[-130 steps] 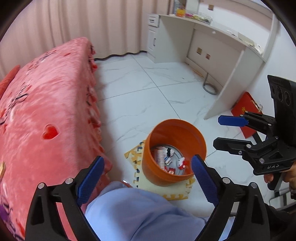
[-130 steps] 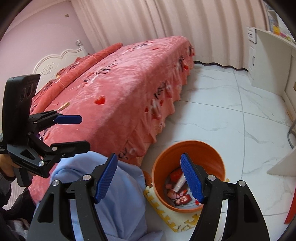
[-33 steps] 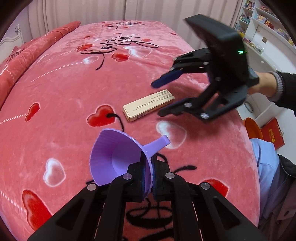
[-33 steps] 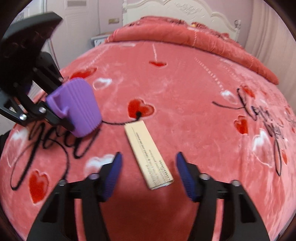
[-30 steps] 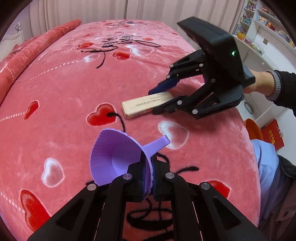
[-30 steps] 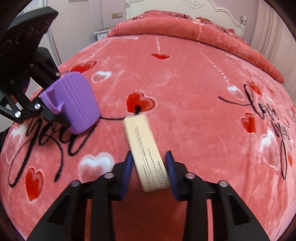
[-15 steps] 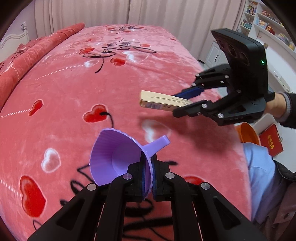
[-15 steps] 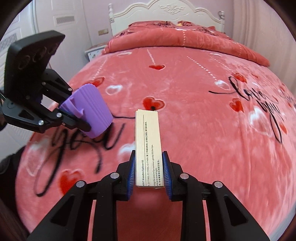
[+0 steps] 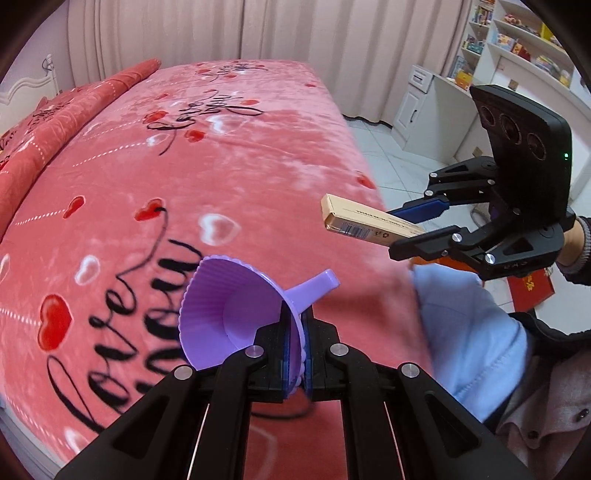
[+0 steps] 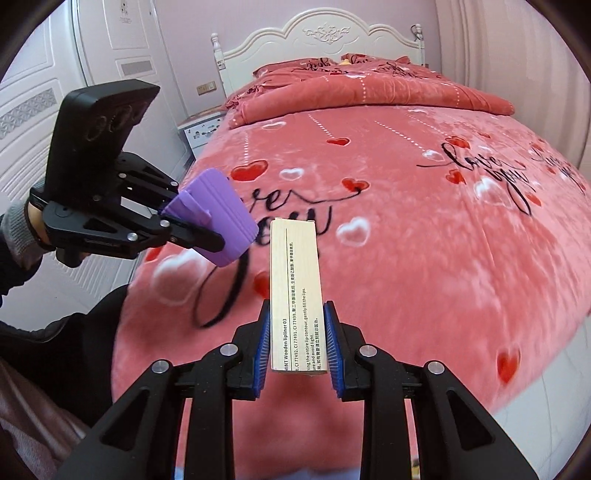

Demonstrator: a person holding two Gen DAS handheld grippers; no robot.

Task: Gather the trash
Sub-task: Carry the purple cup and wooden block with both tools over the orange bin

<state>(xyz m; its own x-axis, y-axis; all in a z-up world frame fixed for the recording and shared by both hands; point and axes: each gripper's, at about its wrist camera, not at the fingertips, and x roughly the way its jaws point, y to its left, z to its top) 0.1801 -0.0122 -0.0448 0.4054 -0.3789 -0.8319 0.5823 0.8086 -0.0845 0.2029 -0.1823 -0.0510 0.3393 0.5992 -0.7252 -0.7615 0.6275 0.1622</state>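
Observation:
My left gripper (image 9: 294, 334) is shut on the rim of a purple fluted cup (image 9: 225, 314) with a small handle, held above the pink bedspread. The right wrist view shows that same cup (image 10: 218, 218) in the left gripper (image 10: 192, 225) at the left. My right gripper (image 10: 297, 341) is shut on a long beige carton (image 10: 295, 291) with printed text, held lengthwise over the bed. In the left wrist view the carton (image 9: 369, 223) sticks out leftward from the right gripper (image 9: 410, 229) near the bed's right edge.
The pink bed (image 9: 184, 155) with hearts and black lettering fills both views; its white headboard (image 10: 314, 33) is far off. A white desk and shelves (image 9: 443, 99) stand beyond the tiled floor. A red box (image 9: 532, 291) lies on the floor. A person's light-blue knee (image 9: 472, 332) is close by.
The right gripper closed on the carton, lifted it off the bed and carried it toward the bed's edge. The left gripper, still holding the purple cup, moved the same way.

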